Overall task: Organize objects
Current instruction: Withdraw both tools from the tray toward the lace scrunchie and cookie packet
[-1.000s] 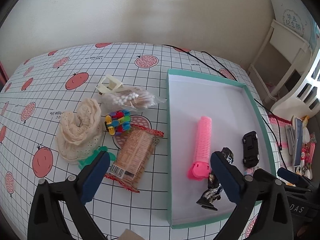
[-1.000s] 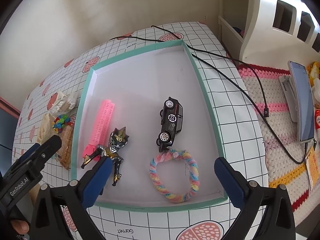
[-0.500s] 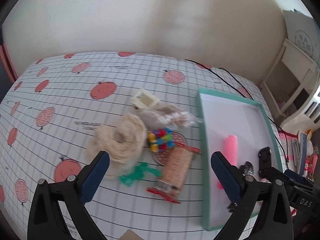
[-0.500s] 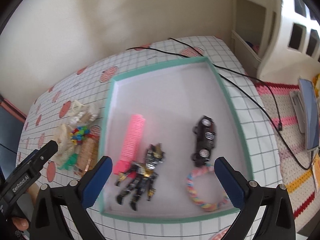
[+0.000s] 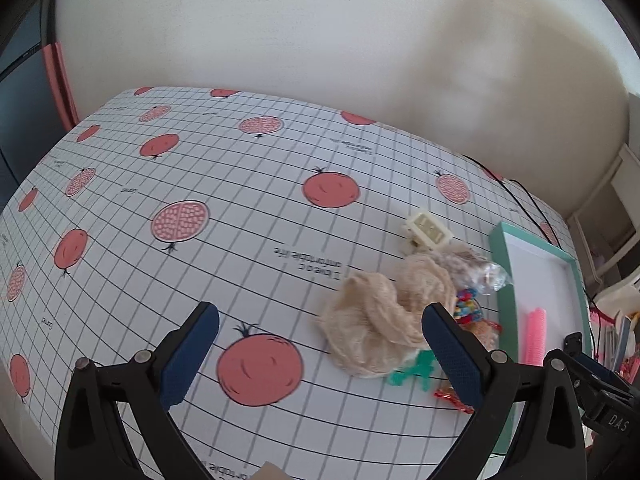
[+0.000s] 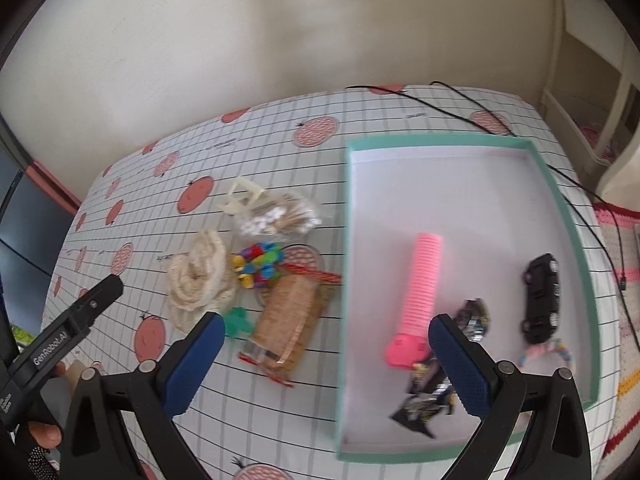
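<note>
A teal-rimmed white box [image 6: 564, 216] holds a pink ribbed roller [image 6: 422, 292], a black toy car [image 6: 540, 298], a black-gold figure [image 6: 444, 376] and a pastel ring [image 6: 554, 350]. Left of it lie a cream lace cloth [image 6: 198, 280], a colourful bead toy [image 6: 258, 264], a bag of cotton swabs [image 6: 276, 216], a cream clip [image 6: 240, 196], a snack packet [image 6: 290, 322] and a green piece [image 6: 238, 320]. My right gripper [image 6: 322, 364] is open and empty above the box's left edge. My left gripper [image 5: 318, 354] is open and empty, with the cloth [image 5: 380, 324] by its right finger.
The table wears a grid cloth with pomegranate prints [image 5: 180, 220]. A black cable [image 6: 452, 100] runs behind the box. A white shelf unit [image 6: 592, 80] and a crocheted mat [image 6: 624, 240] stand to the right. The wall lies behind the table.
Both grippers have swung left. The left view now centres on the tablecloth, the box at its right edge. The right view now takes in the loose pile left of the box.
</note>
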A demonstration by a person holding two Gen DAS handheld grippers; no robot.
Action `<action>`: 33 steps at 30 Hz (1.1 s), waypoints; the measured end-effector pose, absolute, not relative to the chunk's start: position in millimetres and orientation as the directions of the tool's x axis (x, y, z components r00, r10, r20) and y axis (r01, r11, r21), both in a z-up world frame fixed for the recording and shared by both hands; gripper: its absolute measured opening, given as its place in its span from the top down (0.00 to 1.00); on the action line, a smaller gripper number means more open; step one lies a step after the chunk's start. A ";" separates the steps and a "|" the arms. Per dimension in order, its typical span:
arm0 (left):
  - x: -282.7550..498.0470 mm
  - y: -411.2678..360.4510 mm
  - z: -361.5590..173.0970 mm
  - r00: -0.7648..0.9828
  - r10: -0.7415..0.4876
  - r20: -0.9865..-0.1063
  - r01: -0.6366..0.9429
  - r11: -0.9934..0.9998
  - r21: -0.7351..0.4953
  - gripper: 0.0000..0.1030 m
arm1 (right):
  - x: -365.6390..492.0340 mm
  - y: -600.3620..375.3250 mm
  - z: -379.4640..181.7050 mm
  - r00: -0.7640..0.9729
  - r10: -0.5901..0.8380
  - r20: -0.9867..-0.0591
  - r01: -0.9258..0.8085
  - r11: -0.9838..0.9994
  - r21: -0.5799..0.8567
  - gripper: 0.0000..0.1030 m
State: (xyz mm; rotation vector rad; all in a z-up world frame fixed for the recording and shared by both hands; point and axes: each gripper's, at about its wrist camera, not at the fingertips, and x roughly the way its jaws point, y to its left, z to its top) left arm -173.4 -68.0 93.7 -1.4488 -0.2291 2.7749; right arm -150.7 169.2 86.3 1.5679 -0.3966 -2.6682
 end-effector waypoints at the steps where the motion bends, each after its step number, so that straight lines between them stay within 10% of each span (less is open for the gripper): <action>1: -173.3 -70.8 92.4 -0.571 0.067 -0.818 0.070 -0.989 -0.131 0.02 | -152.1 163.5 86.0 -0.491 -0.150 -0.858 -0.104 -0.968 0.229 0.00; 33: -235.1 -44.2 45.6 -0.373 0.144 -0.917 0.124 -0.971 -0.203 0.02 | -206.4 135.8 55.4 -0.306 -0.121 -0.944 -0.043 -0.989 0.141 0.37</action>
